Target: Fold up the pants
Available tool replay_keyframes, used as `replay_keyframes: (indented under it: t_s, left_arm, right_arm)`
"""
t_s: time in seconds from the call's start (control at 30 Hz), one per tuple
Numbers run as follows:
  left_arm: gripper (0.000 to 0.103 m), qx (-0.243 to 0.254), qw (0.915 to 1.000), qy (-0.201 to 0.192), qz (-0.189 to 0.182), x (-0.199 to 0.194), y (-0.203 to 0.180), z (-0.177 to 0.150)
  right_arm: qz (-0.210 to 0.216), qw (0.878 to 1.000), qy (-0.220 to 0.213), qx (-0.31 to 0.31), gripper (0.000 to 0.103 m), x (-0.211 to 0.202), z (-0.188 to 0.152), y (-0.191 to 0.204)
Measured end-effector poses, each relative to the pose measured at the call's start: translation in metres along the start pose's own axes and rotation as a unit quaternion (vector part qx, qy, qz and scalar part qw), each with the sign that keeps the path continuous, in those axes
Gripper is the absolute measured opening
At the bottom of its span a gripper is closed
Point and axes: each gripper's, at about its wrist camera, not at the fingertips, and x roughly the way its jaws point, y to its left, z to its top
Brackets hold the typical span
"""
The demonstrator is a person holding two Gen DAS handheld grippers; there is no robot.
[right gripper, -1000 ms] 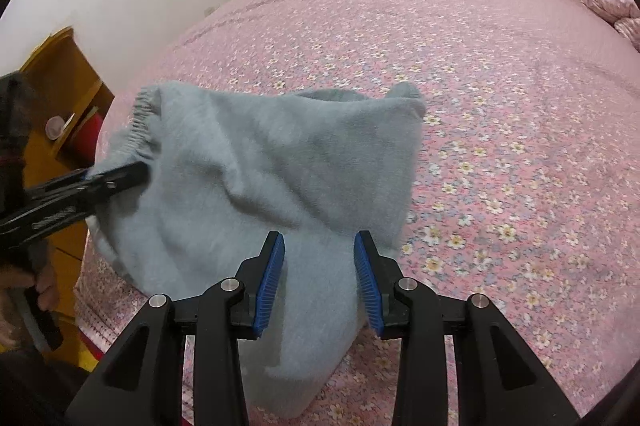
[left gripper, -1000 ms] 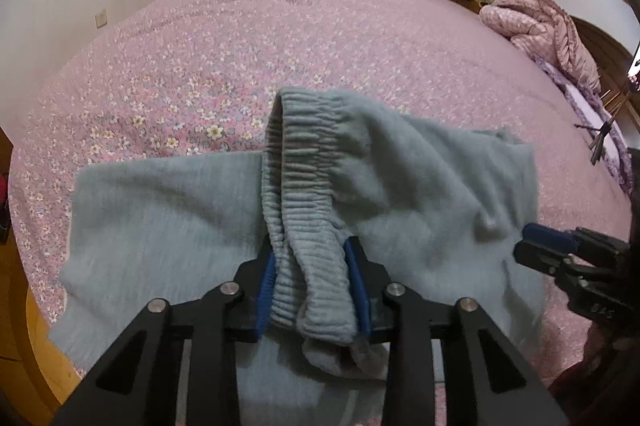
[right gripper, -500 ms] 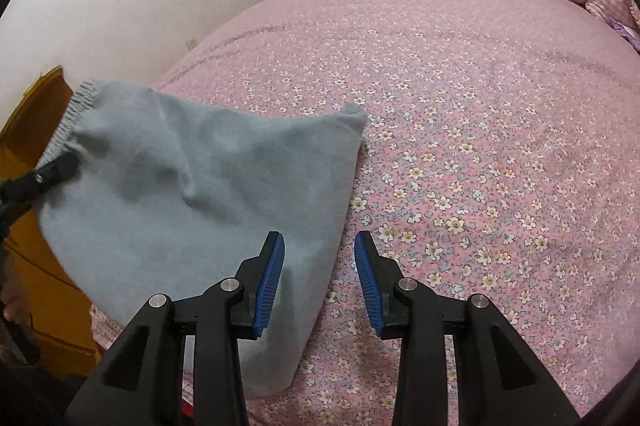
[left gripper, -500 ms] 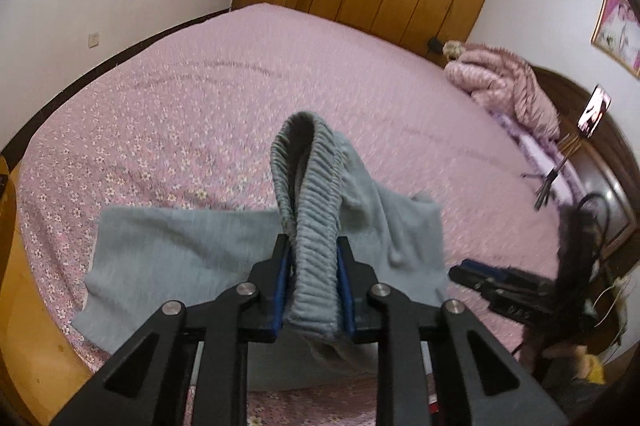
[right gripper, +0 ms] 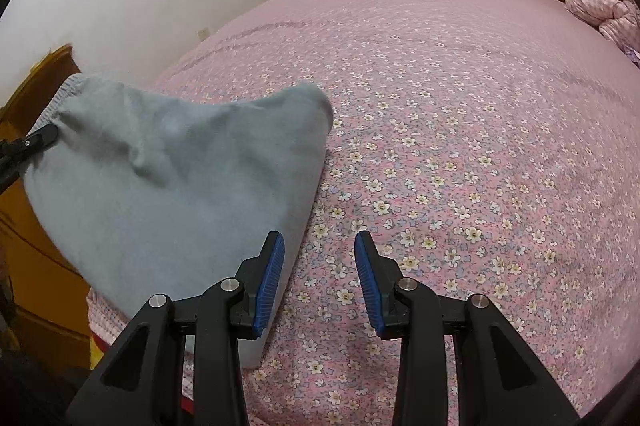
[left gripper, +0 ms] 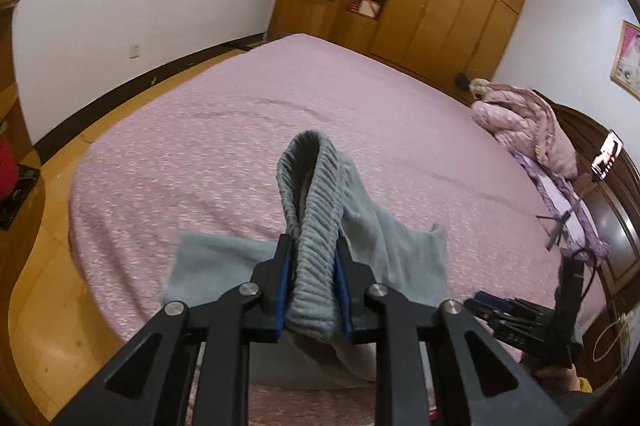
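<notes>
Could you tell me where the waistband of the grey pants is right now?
In the left wrist view the waistband sits centre frame, pinched in the left gripper above the pink bedspread; the right wrist view shows it at far left.

Left gripper (left gripper: 311,266) has lifted the pants (left gripper: 320,210) by the waistband (left gripper: 310,186); its pads, earlier loose around the band, now press it flat. Most of the cloth has come off the bed (left gripper: 240,130) and hangs. In the right wrist view, the pants have slid from frame centre to the left; the bedspread now shows between the right gripper's (right gripper: 319,270) fingers.
</notes>
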Motion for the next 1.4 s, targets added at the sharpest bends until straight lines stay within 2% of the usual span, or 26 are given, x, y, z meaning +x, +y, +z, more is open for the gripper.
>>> replay_keyframes:
  t_s: [0.17,0.3,0.4,0.53,0.63,0.77,0.8,0.93,0.97,1.03,1.07,1.1,1.2,1.27,1.37,1.4]
  left_arm:
    - [0.02,-0.014,0.9994,-0.004,0.03,-0.003,0.027,-0.001]
    - [0.02,-0.026,0.9986,0.011,0.046,0.006,0.051,-0.003]
    - [0.02,-0.02,0.9961,0.043,0.074,0.03,0.068,-0.012]
    - [0.02,-0.007,0.988,0.095,0.122,0.063,0.086,-0.033]
    - [0.024,0.003,0.9833,0.115,0.141,0.067,0.092,-0.044]
    - [0.055,0.03,0.9785,0.106,0.174,0.055,0.092,-0.049]
    - [0.057,0.031,0.9777,0.105,0.18,0.05,0.092,-0.049]
    - [0.056,0.021,0.98,0.086,0.178,0.027,0.088,-0.045]
    - [0.056,0.014,0.982,0.073,0.173,0.02,0.086,-0.04]
    - [0.047,0.003,0.9875,0.052,0.149,0.011,0.079,-0.035]
    - [0.035,0.003,0.9895,0.047,0.136,0.011,0.074,-0.031]
    - [0.028,0.005,0.9923,0.046,0.115,0.015,0.067,-0.027]
    - [0.025,0.019,0.9946,0.062,0.081,0.041,0.052,-0.021]
    - [0.024,0.027,0.9943,0.077,0.069,0.067,0.048,-0.02]
    - [0.023,0.023,0.9907,0.103,0.086,0.104,0.056,-0.021]
    - [0.017,0.018,0.9889,0.108,0.1,0.115,0.064,-0.022]
  right_arm:
    - [0.013,1.0,0.011,-0.02,0.038,0.01,0.012,0.011]
    - [0.024,0.999,0.016,-0.046,0.038,0.023,0.023,0.029]
    - [0.029,0.998,0.028,-0.052,0.038,0.037,0.028,0.035]
    - [0.036,0.998,0.037,-0.048,0.038,0.045,0.033,0.034]
    - [0.038,0.998,0.035,-0.032,0.038,0.047,0.041,0.026]
    - [0.048,0.998,0.025,-0.015,0.038,0.044,0.051,0.018]
    - [0.049,0.998,0.022,-0.013,0.038,0.043,0.054,0.017]
    - [0.056,0.998,0.015,-0.017,0.038,0.042,0.064,0.017]
    - [0.057,0.998,0.015,-0.018,0.035,0.044,0.067,0.019]
    - [0.061,0.998,0.015,-0.018,0.03,0.049,0.071,0.022]
    - [0.064,0.998,0.015,-0.015,0.028,0.053,0.074,0.023]
    - [0.065,0.998,0.016,-0.012,0.027,0.056,0.075,0.024]
    - [0.066,0.998,0.022,-0.002,0.027,0.074,0.085,0.024]
    - [0.047,0.998,0.03,0.001,0.025,0.088,0.09,0.02]
    - [0.024,0.999,0.044,0.007,0.025,0.113,0.097,0.011]
    - [0.02,0.999,0.042,0.008,0.026,0.119,0.098,0.009]
